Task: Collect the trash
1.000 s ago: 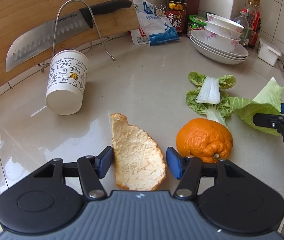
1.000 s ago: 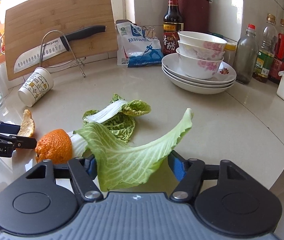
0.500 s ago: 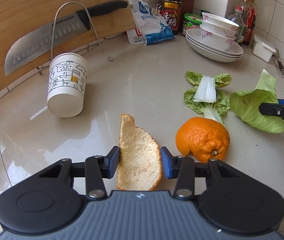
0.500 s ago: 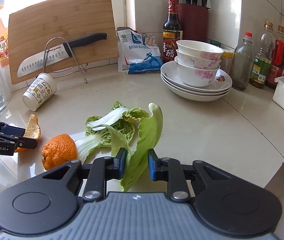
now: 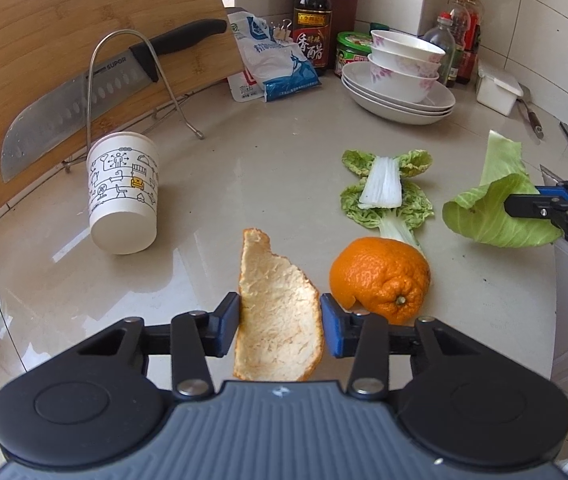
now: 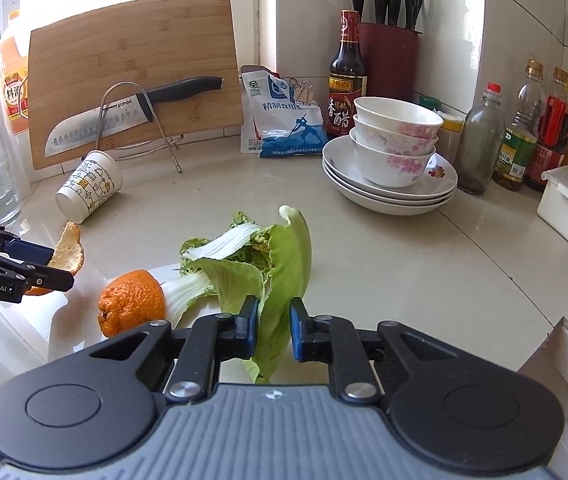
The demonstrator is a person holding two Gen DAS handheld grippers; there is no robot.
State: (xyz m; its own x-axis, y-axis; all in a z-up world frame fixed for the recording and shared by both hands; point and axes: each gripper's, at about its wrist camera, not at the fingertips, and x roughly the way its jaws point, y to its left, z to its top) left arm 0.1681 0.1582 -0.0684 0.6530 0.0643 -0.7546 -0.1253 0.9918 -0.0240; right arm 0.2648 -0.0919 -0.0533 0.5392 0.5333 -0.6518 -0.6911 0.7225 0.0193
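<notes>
Both grips made, nothing carried off yet. Left gripper (image 5: 280, 324) clamped on the flat strip of orange peel (image 5: 278, 312), pith side up, pads pressing its two long edges near the front edge of the counter (image 5: 244, 160). Right gripper (image 6: 274, 330) closing on the pale cabbage leaf (image 6: 284, 280), the folded leaf already pinched between the pads and standing up out of the jaws, near the counter's front right corner.

To do this step well:
- Finish the squeeze on the leaf before lifting further; soft and thin, likely to slide out of a loose hold.
- Lift the peel straight up, level, so as not to nudge the domed orange peel half (image 5: 380, 276) lying just beside the right pad.
- Keep the peel's grip gentle: curved and brittle, liable to buckle or snap if pressed harder.
- Keep the two tools well apart on the way out.
- No bin visible in either view; where to drop, impossible to tell from here.

Still lying on the counter: the crinkled cabbage scrap with white stem (image 5: 388, 192) in the middle right, touching the domed peel, and the tipped paper cup (image 5: 123, 192) toward the back left, in front of the cutting board (image 5: 84, 20) with the knife (image 5: 84, 92).
</notes>
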